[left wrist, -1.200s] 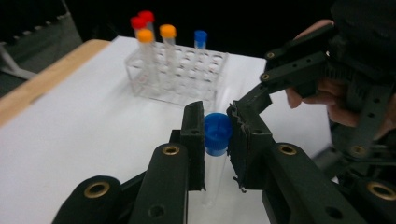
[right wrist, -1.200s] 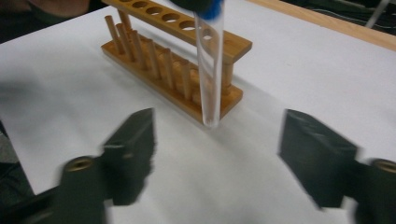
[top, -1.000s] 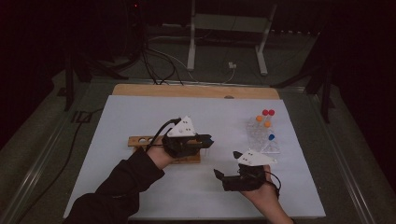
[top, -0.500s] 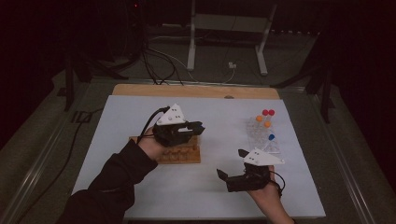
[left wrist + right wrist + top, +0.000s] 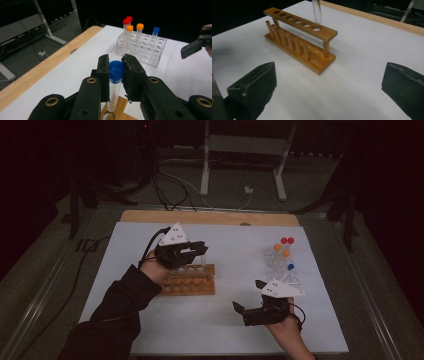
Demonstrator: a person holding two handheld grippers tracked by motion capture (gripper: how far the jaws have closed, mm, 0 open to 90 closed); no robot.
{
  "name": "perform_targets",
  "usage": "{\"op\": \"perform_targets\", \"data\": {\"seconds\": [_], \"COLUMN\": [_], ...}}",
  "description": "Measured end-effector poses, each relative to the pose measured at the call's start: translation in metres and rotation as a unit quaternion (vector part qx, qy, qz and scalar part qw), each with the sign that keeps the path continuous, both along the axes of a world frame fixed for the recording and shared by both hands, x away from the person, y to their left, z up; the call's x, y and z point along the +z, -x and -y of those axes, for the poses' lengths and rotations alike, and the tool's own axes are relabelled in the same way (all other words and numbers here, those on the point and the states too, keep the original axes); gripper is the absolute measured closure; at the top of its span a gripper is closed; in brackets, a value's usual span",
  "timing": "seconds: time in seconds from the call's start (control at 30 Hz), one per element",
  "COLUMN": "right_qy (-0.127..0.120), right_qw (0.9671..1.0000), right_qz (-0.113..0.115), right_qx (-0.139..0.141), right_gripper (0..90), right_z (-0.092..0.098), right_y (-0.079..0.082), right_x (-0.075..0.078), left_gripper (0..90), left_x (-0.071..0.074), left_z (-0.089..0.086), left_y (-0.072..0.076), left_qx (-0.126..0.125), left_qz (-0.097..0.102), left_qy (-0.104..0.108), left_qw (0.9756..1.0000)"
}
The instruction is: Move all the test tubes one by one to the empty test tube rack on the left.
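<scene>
On the white table (image 5: pixel 225 330), the left hand-held gripper (image 5: pixel 115 72) pinches a blue-capped tube (image 5: pixel 115 85) upright over the wooden rack (image 5: pixel 299 40) for insertion; the right hand-held gripper (image 5: pixel 239 309) waits spread

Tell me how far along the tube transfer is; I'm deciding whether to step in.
Barely begun, by the look of it. Done: none; the wooden rack has empty holes. In hand: the left gripper is shut on a blue-capped tube, its bottom hanging above the rack's end hole. The right gripper waits open. Left: four capped tubes stand in the clear rack.
</scene>
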State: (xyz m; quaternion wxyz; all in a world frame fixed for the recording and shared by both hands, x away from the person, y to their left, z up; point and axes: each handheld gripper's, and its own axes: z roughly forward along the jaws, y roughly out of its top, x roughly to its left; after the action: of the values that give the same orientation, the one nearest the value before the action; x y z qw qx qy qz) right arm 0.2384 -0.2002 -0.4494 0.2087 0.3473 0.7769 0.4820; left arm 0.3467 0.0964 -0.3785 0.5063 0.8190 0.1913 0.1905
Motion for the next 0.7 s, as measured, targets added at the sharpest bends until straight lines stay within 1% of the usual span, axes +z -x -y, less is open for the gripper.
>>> {"op": "perform_targets", "data": {"seconds": [0.03,0.1,0.13,0.3,0.43,0.47,0.63,0.7], "right_qy": [0.0,-0.003,-0.003,-0.003,-0.005,-0.005,-0.005,-0.005], "right_qw": [1.0,1.0,1.0,1.0,1.0,1.0,1.0,1.0], "right_qz": [0.0,-0.001,-0.001,-0.001,-0.001,-0.001,-0.004,-0.004], "right_qx": [-0.001,0.0,0.0,0.001,0.0,0.0,0.002,0.003], "right_gripper": [0.0,0.0,0.0,0.0,0.0,0.0,0.0,0.0], "right_z": [0.0,0.001,0.001,0.0,0.002,0.002,0.002,0.002], "right_y": [0.0,0.0,0.0,0.0,0.0,0.0,-0.001,0.0], "right_x": [0.0,0.0,0.0,-0.001,-0.001,-0.001,-0.002,-0.002], "left_gripper": [77.4,77.4,77.4,77.4,77.4,77.4,77.4,77.4], "left_x": [-0.001,-0.005,-0.007,-0.019,-0.032,-0.035,-0.048,-0.052], "left_z": [-0.001,-0.003,-0.004,-0.006,-0.005,-0.004,-0.003,-0.003], "left_y": [0.0,-0.001,-0.001,-0.005,-0.007,-0.007,-0.009,-0.009], "left_qx": [0.001,0.006,0.008,0.015,0.014,0.012,0.013,0.015], "left_qz": [0.0,-0.003,-0.002,-0.014,-0.028,-0.033,-0.041,-0.044], "left_qy": [-0.003,0.001,-0.003,-0.002,-0.004,-0.002,-0.008,-0.007], "left_qw": [1.0,1.0,1.0,0.9998,0.9995,0.9994,0.9991,0.9989]}}
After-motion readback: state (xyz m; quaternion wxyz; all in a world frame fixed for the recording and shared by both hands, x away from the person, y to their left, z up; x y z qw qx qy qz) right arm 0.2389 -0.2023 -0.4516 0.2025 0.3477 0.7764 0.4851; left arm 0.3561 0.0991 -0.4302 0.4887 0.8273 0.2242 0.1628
